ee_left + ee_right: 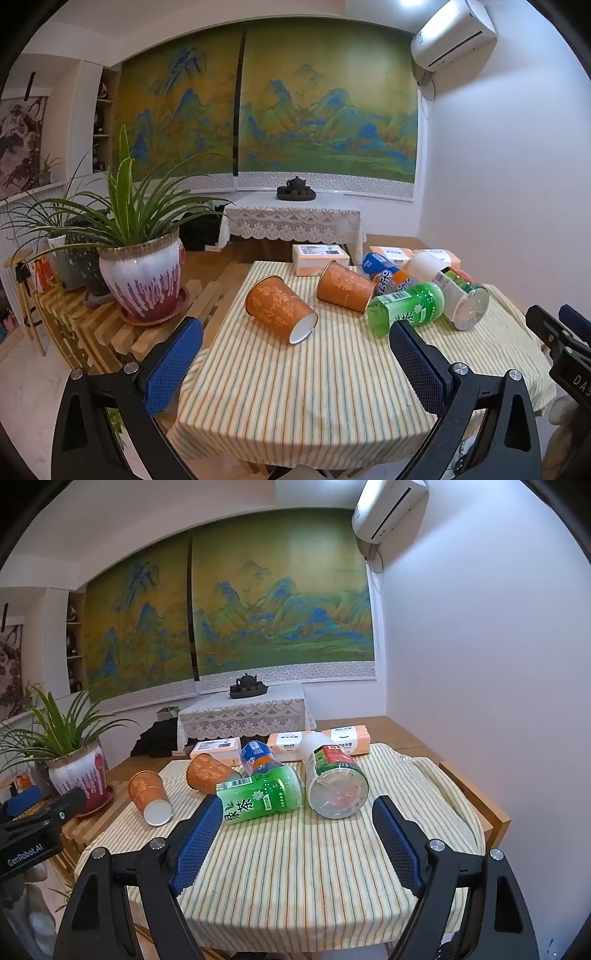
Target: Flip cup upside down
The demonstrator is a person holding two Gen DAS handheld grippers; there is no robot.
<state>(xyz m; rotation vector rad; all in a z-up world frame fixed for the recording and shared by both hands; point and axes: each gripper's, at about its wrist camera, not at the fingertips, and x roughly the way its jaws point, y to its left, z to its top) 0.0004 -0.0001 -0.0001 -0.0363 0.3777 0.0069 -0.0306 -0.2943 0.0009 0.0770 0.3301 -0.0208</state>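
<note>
Cup (280, 309) on its side | second cup (345, 286), bottles (406, 308) beside

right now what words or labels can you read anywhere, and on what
"GenRobot.AI": on the left gripper body, right wrist view.
"DAS", cut off: on the right gripper body, left wrist view.
"绿茶": on the green bottle.
Tissue packs, blue-orange bottle, jar: print too small or blurred.

Pretty clearly someone's living room or tea room at home: big landscape scrolls (325, 110) across the back wall, a lace-covered side table (291, 218) with a tea set (296, 189), potted plants (142, 266), an air conditioner (454, 35) up high, striped cloth (332, 387) on the table.
</note>
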